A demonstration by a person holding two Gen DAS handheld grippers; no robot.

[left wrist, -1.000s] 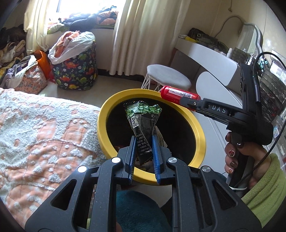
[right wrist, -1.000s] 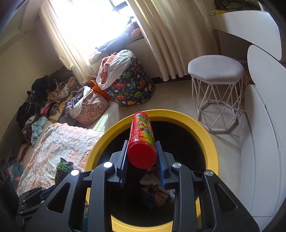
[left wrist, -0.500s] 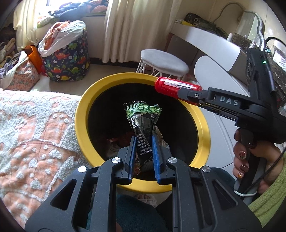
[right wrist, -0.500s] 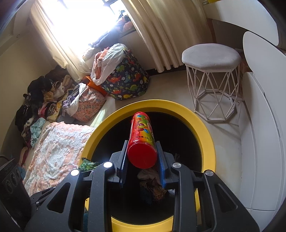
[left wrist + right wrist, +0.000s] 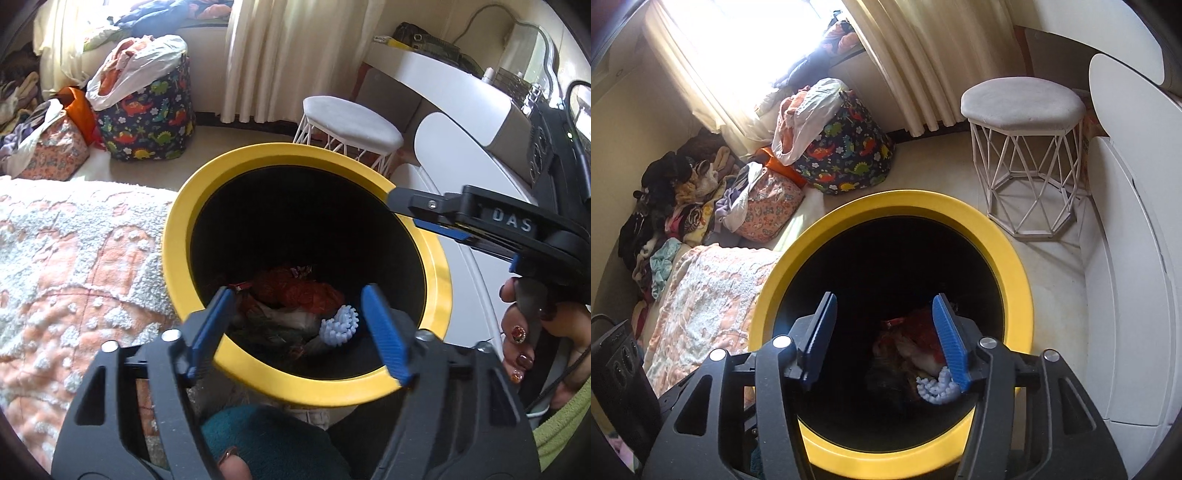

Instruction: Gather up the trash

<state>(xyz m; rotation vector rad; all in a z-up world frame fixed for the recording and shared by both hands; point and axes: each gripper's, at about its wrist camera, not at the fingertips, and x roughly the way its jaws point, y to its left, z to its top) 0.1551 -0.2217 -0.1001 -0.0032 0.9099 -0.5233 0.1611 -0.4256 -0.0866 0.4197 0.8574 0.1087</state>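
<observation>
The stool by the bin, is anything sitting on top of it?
No, the stool's grey seat shows bare in the right wrist view, with nothing resting on it.

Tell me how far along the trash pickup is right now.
Done: trash lies at the bottom of the yellow-rimmed bin, including red wrappers and a pale blue spiky piece. In hand: nothing; the left tool and right tool have just been opening above the bin, with nothing between their jaws. Left: no loose trash shows on the bed or floor.

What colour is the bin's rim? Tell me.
Yellow, around a black inside; the bin shows best in the right wrist view.
</observation>
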